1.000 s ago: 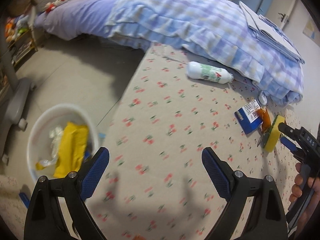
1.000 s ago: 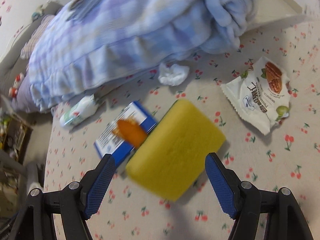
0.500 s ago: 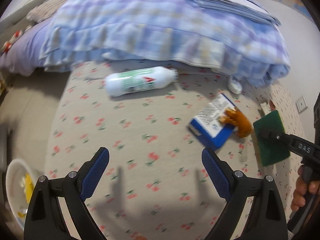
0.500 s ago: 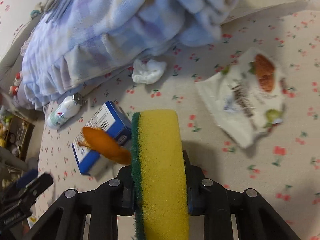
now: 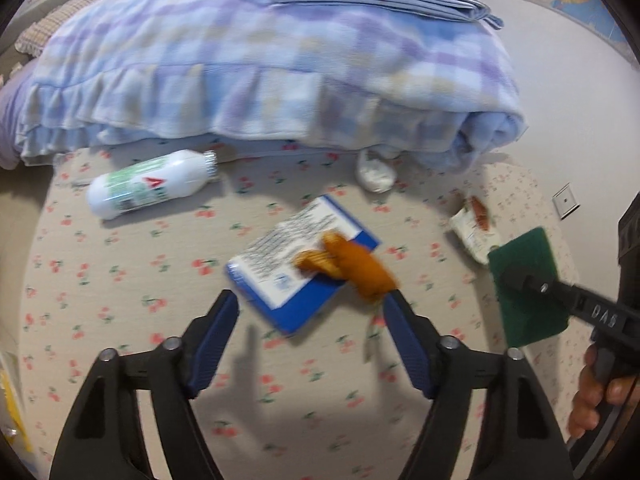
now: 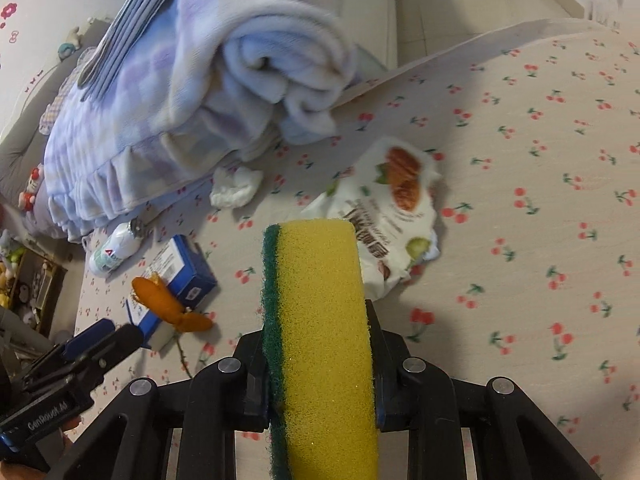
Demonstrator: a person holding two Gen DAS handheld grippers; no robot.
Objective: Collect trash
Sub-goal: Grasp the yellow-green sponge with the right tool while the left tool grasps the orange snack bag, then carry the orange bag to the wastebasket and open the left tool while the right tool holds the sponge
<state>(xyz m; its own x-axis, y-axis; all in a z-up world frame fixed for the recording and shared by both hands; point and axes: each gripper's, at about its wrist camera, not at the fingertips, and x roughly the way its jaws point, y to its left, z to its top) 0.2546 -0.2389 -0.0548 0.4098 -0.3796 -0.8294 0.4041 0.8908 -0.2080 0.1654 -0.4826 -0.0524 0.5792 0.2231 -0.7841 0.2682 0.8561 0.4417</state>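
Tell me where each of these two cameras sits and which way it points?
Left wrist: on the left hand-held gripper, looking down at the blue box on the cherry-print sheet; its jaws, just narrowing, show, empty.
Right wrist: on the right hand-held gripper, looking down the sponge it clamps.
Shared: box, orange peel, white bottle, snack bag, blanket.

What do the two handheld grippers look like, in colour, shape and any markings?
Both the left gripper and the right gripper have black, angular plastic frames with round silver bolts at the joints. The left gripper's fingers carry ribbed dark blue pads. White lettering runs along the side of each body. No sleeve shows.
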